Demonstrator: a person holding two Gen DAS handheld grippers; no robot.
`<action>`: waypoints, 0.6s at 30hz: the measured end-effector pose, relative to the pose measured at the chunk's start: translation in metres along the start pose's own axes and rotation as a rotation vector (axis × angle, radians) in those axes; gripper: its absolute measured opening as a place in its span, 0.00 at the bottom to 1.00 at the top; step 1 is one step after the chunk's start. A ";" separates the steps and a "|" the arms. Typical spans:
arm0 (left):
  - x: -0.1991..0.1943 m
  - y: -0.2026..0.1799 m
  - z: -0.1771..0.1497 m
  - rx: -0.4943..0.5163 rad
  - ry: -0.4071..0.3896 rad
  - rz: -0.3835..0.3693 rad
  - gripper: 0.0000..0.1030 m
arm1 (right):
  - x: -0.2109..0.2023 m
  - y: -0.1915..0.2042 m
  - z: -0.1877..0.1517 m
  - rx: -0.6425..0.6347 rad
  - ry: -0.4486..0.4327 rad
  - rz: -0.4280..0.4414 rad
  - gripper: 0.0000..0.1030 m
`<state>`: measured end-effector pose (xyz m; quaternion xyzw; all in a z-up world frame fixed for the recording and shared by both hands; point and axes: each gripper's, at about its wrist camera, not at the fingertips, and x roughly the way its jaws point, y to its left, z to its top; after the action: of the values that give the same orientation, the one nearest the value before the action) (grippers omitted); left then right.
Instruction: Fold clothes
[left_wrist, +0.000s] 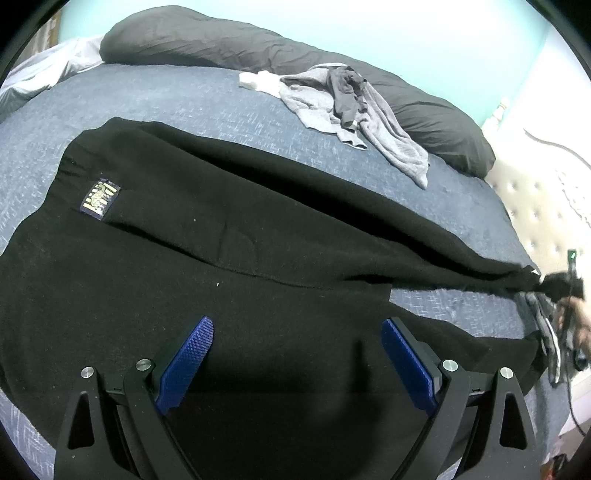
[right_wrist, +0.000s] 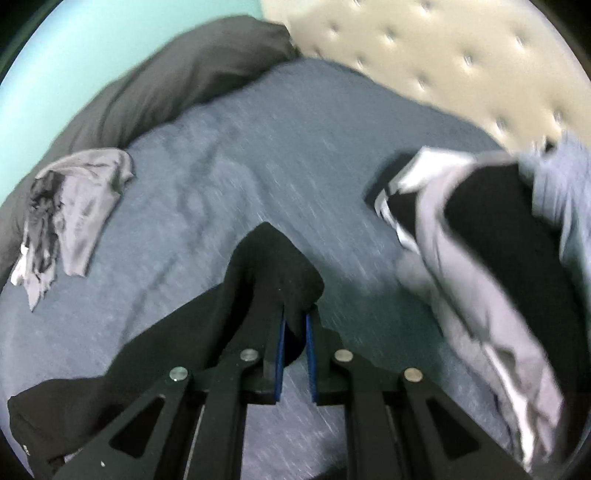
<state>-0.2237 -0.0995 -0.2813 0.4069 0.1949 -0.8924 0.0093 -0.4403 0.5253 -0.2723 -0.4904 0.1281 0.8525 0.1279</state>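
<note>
A long black garment (left_wrist: 221, 240) with a small gold-lettered label (left_wrist: 99, 199) lies spread across the blue bedspread (left_wrist: 184, 96). My left gripper (left_wrist: 297, 325) hovers open just over its near part, with nothing between the blue pads (left_wrist: 184, 369). One end of the garment is drawn out to the far right, where a hand holds my right gripper (left_wrist: 559, 286). In the right wrist view, my right gripper (right_wrist: 295, 314) is shut on a bunched end of the black garment (right_wrist: 273, 266), lifted a little off the bed.
A heap of grey and dark clothes (left_wrist: 351, 107) (right_wrist: 74, 206) lies by the dark pillows (left_wrist: 221, 44). A black, grey and white garment (right_wrist: 461, 221) lies at the bed's right side. A cream tufted headboard (right_wrist: 424, 55) borders the bed.
</note>
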 end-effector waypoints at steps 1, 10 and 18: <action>0.000 0.000 0.000 0.000 0.001 0.000 0.92 | 0.007 -0.003 -0.006 -0.003 0.022 0.005 0.09; 0.001 -0.003 -0.001 0.006 0.006 -0.002 0.92 | 0.010 -0.016 -0.024 -0.015 0.028 -0.017 0.25; 0.001 -0.004 -0.001 0.010 0.002 0.000 0.92 | -0.022 -0.003 -0.023 -0.069 -0.053 -0.060 0.28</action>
<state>-0.2240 -0.0950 -0.2815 0.4080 0.1905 -0.8929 0.0071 -0.4101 0.5179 -0.2642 -0.4756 0.0803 0.8648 0.1398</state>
